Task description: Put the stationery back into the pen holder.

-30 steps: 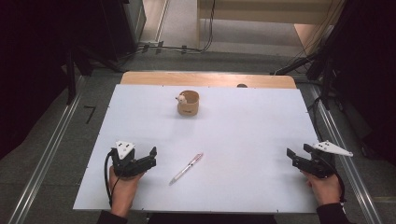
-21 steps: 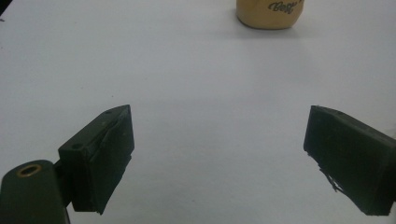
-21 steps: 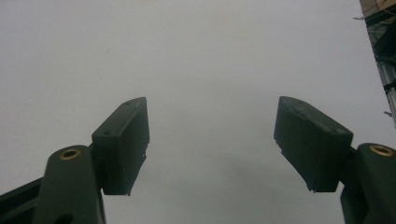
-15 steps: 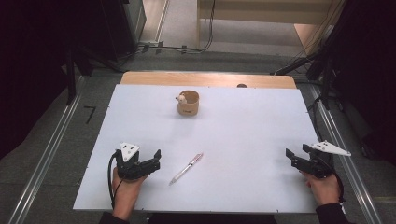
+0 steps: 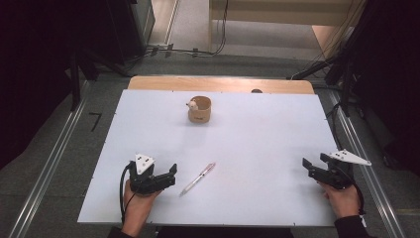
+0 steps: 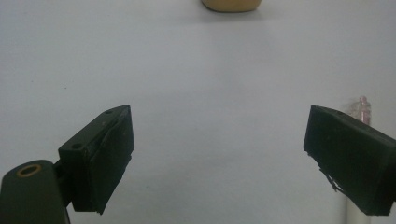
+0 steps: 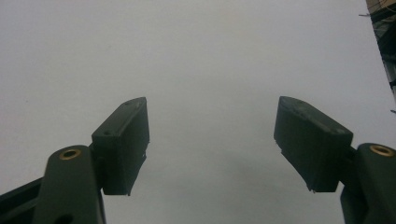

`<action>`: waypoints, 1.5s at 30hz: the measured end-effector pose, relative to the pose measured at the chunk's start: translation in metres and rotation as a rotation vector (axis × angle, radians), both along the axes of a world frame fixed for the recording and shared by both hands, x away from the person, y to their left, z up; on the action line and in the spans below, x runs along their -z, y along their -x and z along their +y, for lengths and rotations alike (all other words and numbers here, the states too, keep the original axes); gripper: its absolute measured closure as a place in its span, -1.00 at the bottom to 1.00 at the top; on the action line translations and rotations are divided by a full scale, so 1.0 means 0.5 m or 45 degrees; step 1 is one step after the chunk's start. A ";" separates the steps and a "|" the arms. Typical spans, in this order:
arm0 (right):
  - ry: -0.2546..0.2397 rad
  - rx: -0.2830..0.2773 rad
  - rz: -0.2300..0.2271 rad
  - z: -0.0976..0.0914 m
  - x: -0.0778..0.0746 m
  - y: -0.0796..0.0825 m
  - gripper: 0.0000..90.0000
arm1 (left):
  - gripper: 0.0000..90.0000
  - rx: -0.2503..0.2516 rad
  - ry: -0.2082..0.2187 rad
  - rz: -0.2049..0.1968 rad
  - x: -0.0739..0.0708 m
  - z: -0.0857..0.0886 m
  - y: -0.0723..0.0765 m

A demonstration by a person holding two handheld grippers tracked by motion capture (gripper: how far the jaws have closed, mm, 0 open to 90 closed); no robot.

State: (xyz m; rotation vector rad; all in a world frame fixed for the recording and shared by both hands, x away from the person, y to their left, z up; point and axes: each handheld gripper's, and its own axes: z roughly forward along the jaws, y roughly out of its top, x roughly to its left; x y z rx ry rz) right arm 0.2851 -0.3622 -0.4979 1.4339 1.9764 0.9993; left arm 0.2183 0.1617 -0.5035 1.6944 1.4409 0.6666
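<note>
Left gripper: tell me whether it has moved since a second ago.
Yes. The left gripper has slid toward the table's near edge and closer to the pen.

My left gripper (image 5: 166,176): black jaws, pale grey top plate. My right gripper (image 5: 313,167): the same. Pen (image 5: 197,178): white barrel, pink translucent end. Cup (image 5: 200,110): tan wood. Table (image 5: 267,139): plain white sheet, light wooden far edge.

Even overhead light brightens the white rectangular tabletop (image 5: 257,148); its surroundings sink into darkness. The small tan wooden cup (image 5: 199,109) casts faint shadow and looks perhaps slightly soft.
</note>
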 end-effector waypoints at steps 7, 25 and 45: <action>0.001 0.001 0.001 0.001 0.000 0.000 -0.44 | -0.79 0.034 -0.008 0.014 0.001 -0.010 0.001; 0.013 -0.008 0.009 0.004 0.002 -0.001 -0.44 | -0.79 0.188 -0.051 0.074 0.007 -0.044 0.014; 0.017 -0.010 0.008 0.004 0.002 0.000 -0.44 | -0.67 0.327 -0.110 0.159 0.024 -0.074 0.015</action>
